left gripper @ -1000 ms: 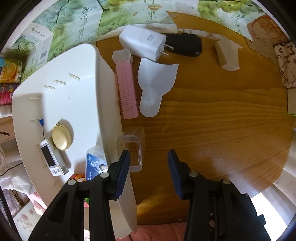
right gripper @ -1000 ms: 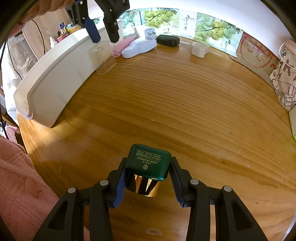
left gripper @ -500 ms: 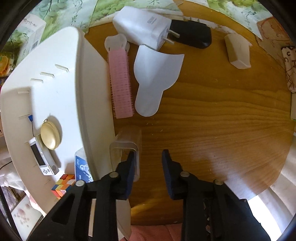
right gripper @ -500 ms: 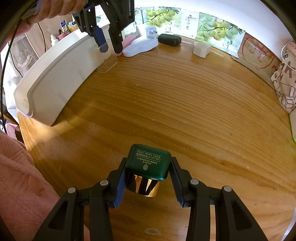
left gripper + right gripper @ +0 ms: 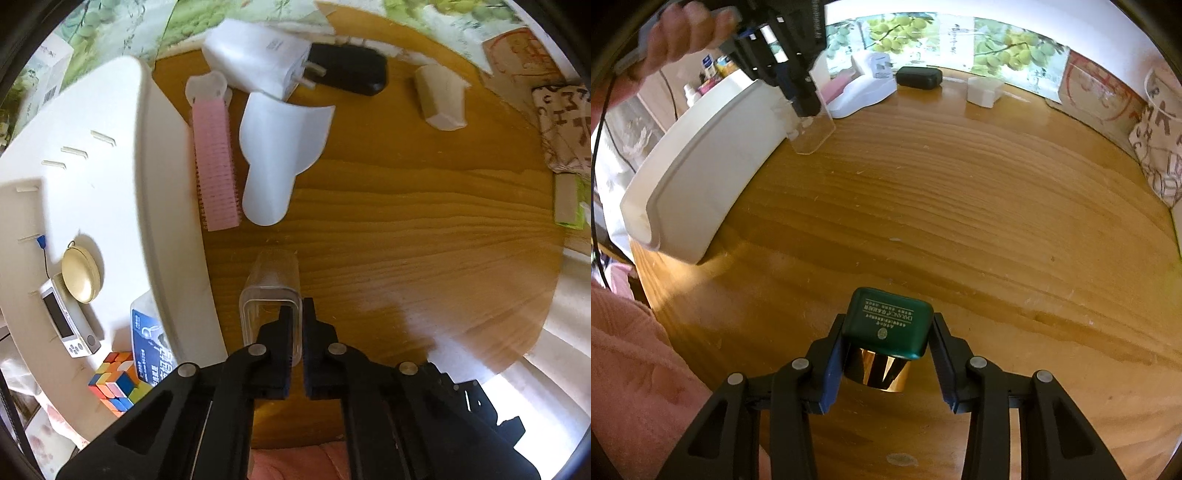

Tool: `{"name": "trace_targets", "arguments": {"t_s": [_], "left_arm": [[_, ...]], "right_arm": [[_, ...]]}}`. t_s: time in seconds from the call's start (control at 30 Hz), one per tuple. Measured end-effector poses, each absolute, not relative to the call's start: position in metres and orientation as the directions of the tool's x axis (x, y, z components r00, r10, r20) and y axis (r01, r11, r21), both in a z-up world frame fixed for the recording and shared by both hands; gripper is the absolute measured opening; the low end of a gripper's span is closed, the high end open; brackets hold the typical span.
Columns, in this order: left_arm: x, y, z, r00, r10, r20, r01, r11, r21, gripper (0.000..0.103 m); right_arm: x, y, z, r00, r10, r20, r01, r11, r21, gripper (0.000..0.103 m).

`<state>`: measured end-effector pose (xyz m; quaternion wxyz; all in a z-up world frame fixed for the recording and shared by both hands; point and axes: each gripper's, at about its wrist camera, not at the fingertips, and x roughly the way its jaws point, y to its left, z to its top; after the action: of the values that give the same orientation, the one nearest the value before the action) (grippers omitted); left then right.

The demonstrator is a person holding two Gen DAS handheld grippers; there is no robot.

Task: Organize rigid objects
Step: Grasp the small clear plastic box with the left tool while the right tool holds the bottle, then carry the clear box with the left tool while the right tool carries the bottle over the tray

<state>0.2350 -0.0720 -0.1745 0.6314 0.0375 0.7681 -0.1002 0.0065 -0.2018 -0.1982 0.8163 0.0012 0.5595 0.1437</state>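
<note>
Right gripper: jaws part-open, clamped on green-capped jar with gold body, over wooden table.
Left gripper: jaws nearly shut, pinching one wall of clear plastic box, box beside white bin.
In bin: colour cube, small handheld console, round compact.
Beyond: pink brush, white scoop, white charger, black case.
</note>
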Motion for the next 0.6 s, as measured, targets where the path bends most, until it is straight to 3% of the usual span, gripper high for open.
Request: {"name": "trace_targets", "arguments": {"t_s": [0.6], "left_arm": [[0.170,-0.061,-0.071,0.013,-0.188,-0.982,0.332,0.927,-0.173,0.003]], "right_arm": [[-0.007,-0.204,-0.163,0.446,0.217,-0.868,-0.168,0.973,0.158,0.043]]}}
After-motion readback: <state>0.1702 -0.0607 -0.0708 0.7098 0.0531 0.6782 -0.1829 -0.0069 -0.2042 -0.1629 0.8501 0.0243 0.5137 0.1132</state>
